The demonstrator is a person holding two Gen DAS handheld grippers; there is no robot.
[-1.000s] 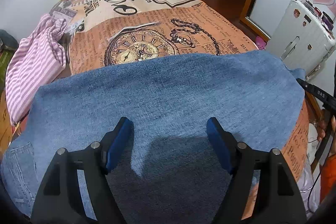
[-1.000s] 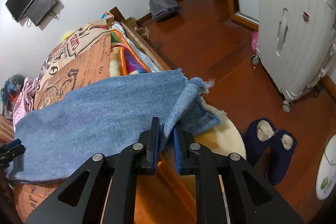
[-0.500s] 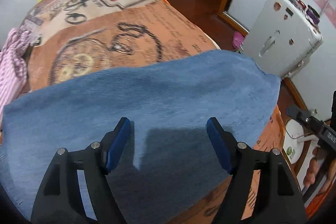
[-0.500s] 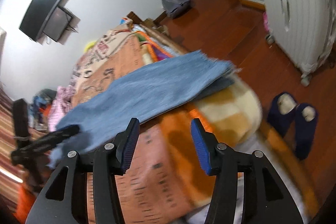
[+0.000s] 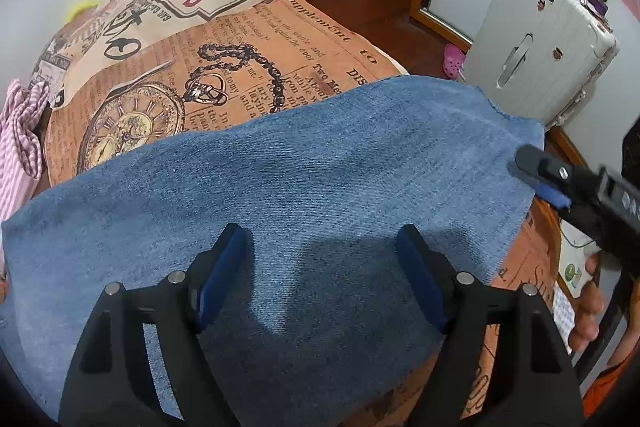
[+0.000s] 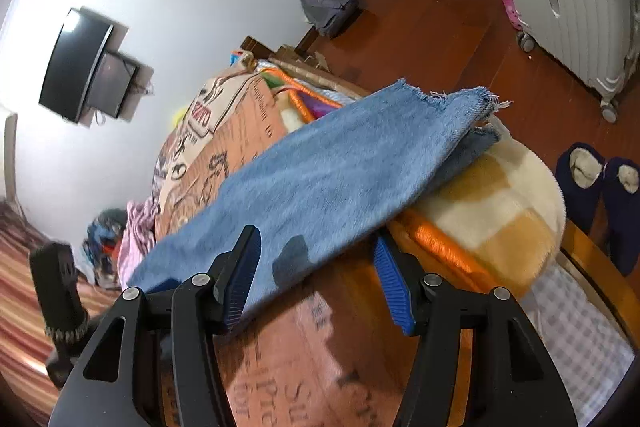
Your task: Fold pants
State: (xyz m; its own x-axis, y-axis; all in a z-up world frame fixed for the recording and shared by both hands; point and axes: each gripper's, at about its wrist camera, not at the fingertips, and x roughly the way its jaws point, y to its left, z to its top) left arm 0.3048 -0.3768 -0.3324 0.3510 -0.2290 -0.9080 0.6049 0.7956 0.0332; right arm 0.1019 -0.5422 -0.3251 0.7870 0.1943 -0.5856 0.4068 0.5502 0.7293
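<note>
Left gripper (image 5: 324, 275): jaws wide and opening, empty, poised over the pants (image 5: 320, 187). Right gripper (image 6: 316, 275): jaws opening, released, straddling the pants' near edge, pads clear of it. Pants: lay folded across the bed (image 5: 248, 39).

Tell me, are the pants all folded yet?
Not yet. One fold looks done: the jeans lie doubled on the bed, frayed ends stacked near the edge. Nothing is held now. The right gripper is opening with nothing pinched, and the left gripper hangs open above the denim. The jeans are a long strip, so folding them shorter probably remains.
</note>
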